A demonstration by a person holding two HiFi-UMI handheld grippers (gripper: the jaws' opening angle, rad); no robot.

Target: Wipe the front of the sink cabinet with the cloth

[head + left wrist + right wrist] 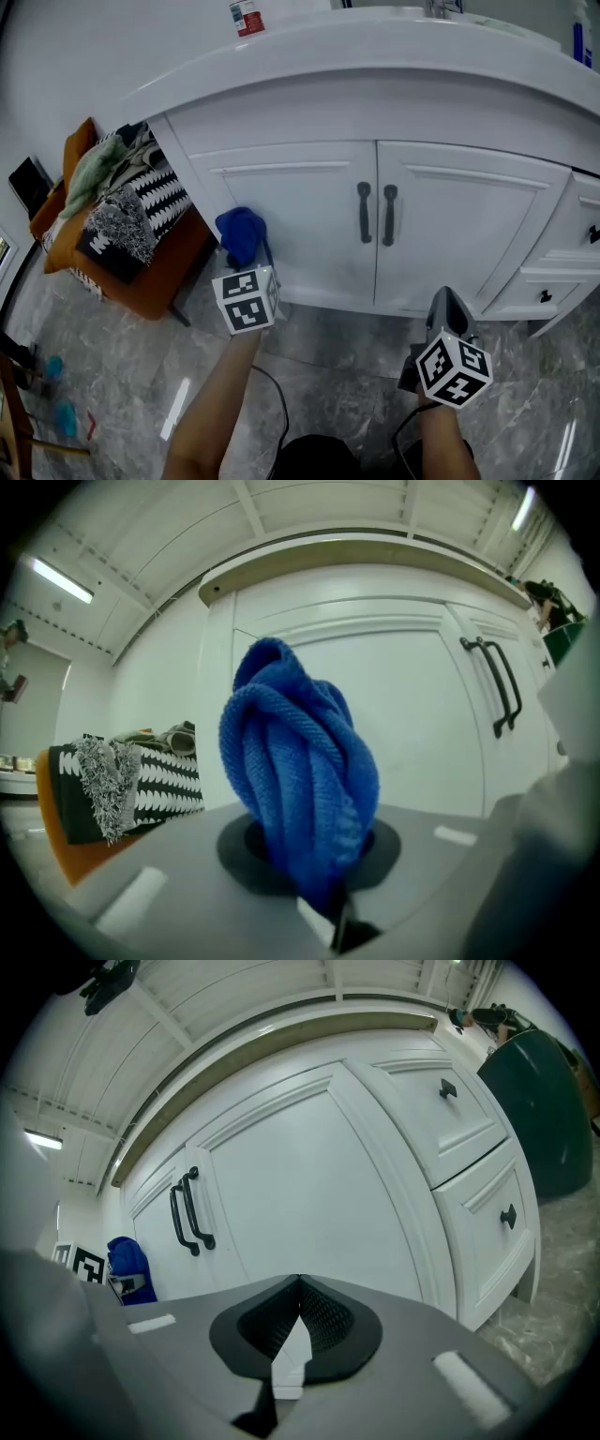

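Note:
The white sink cabinet (309, 220) has two doors with black handles (376, 214) at the middle. My left gripper (247, 264) is shut on a bunched blue cloth (242, 232), held at the lower left corner of the left door (394, 714). The cloth (300, 780) stands up from the shut jaws of the left gripper (323, 878); whether it touches the door cannot be told. My right gripper (448, 298) hangs low before the right door (309, 1185), shut with nothing in it. Its jaws meet in the right gripper view (298, 1321), where the cloth (126, 1262) shows far left.
An orange seat (141, 286) piled with black-and-white and green fabric stands left of the cabinet. Two drawers (567, 248) with black knobs sit right of the doors. A dark green bin (544, 1110) stands beyond them. The floor (337, 375) is grey marble tile, with a cable trailing on it.

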